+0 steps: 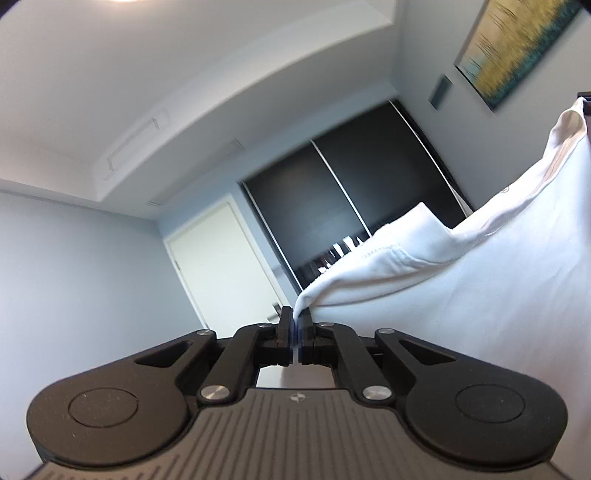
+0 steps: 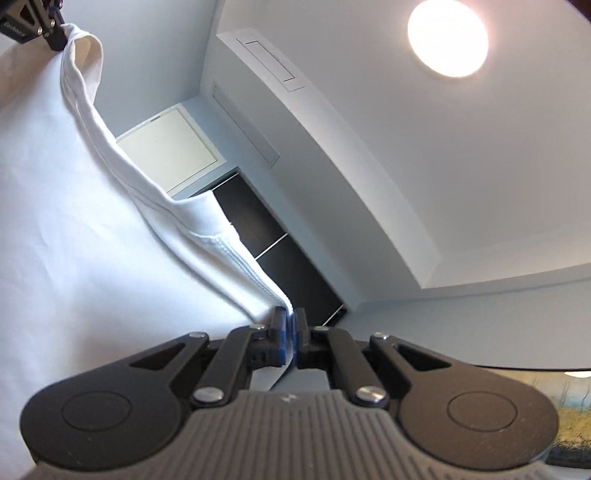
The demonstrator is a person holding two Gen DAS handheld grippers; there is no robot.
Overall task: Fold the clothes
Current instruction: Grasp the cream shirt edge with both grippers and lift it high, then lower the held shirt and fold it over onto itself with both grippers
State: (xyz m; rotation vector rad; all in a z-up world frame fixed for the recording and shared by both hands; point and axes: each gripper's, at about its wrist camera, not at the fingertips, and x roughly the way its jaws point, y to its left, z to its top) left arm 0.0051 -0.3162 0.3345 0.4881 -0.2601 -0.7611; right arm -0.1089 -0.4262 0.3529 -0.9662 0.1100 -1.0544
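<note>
While both wrist cameras look toward the ceiling, the left gripper (image 1: 295,320) pinches one corner of a white garment (image 1: 461,280). The right gripper (image 2: 291,320) clamps another corner, the cloth stretched between them.

From my seat I can make out almost no writing. On the other gripper's black frame (image 2: 14,35), at about eleven o'clock in the right wrist view, there is pale lettering, too blurred and small for me to read. I find no other legible label, number or sign.
</note>
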